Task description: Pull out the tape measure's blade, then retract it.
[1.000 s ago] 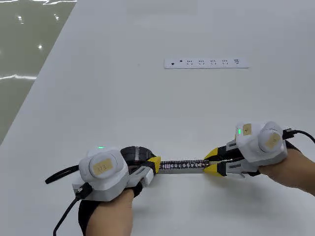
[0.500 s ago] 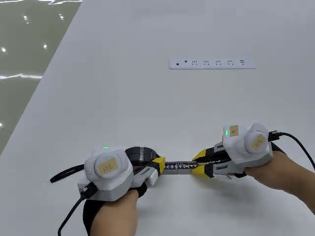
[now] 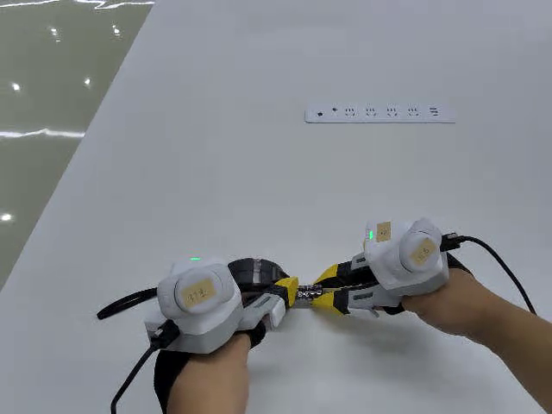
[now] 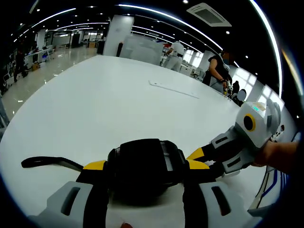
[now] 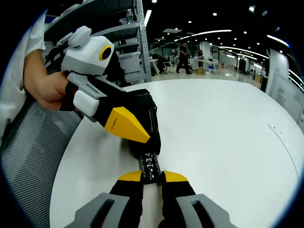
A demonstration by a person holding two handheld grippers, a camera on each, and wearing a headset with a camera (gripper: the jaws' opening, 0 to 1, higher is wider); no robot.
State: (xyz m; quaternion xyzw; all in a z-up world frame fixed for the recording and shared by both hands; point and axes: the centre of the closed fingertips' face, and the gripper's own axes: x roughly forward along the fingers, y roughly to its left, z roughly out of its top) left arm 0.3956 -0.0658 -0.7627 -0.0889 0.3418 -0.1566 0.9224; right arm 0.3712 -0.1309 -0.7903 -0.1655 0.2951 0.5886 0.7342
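A black tape measure rests on the white table, and my left gripper is shut on its case. A very short stretch of blade with printed numbers sticks out of the case. My right gripper is shut on the blade's end, its yellow tips almost touching those of the left gripper. In the head view the right gripper sits just right of the case, with the blade barely showing between them. The case's black wrist strap trails off to the left.
A white power strip lies flat farther back on the table. The table's left edge drops to a glossy green floor. Cables run from both grippers toward me. People stand in the room beyond the table.
The right gripper has moved left toward the case, still holding the blade's end. The exposed blade has shrunk from a hand's width to a small stub. The left gripper has held still.
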